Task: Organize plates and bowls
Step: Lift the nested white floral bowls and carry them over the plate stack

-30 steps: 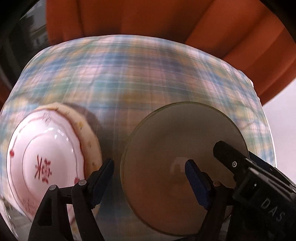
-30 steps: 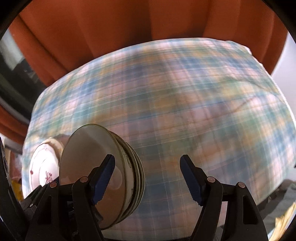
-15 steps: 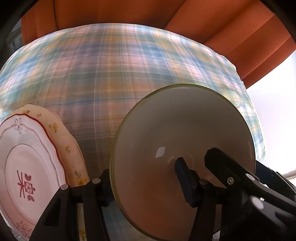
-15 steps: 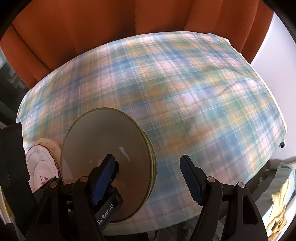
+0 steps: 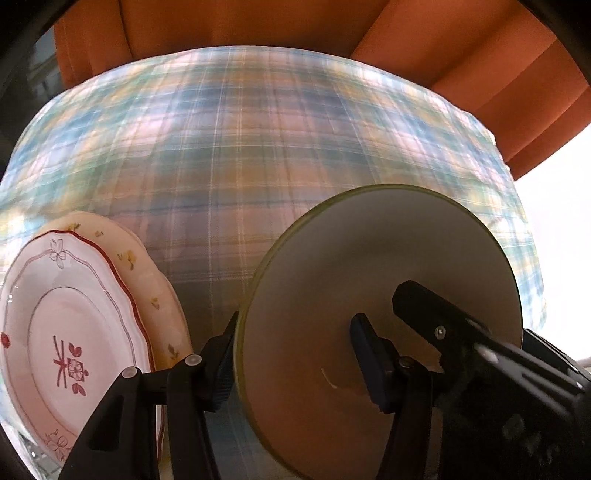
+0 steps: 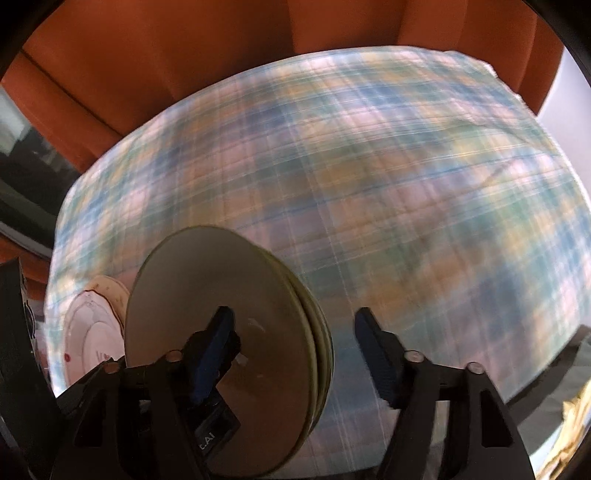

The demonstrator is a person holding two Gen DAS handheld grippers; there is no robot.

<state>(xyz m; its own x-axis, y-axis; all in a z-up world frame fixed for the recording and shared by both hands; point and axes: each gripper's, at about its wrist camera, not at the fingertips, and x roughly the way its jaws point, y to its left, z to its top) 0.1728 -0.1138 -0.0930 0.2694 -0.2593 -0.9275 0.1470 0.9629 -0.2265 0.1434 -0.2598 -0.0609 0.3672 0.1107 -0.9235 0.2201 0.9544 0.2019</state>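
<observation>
Curtain: the orange curtain point(image 5: 258, 22) hangs behind the far side of the table.
Table: the table point(image 5: 295, 147) has a checked cloth in blue, pink and yellow. It looks blurry, so I think the cameras are moving.
Bowls: the green bowls point(image 5: 369, 258) sit one inside the other at the near edge of the table, to the right of the plates. That makes one pile that takes up less room. The top bowl has no food in it.
Plates: the plates point(image 5: 74, 332) are at the near left. A white one with red flowers lies on a cream one with yellow flowers. The two piles are close but do not touch.
Left gripper: the left gripper point(image 5: 291, 332) has one finger inside the top bowl and one outside. It looks like it pinches the wall of the pile, maybe to move all the bowls at once.
Right gripper: the right gripper point(image 6: 293, 317) is spread wide. One finger is over the top bowl, the other is off to the side. It holds nothing and may be there to steady the pile.
</observation>
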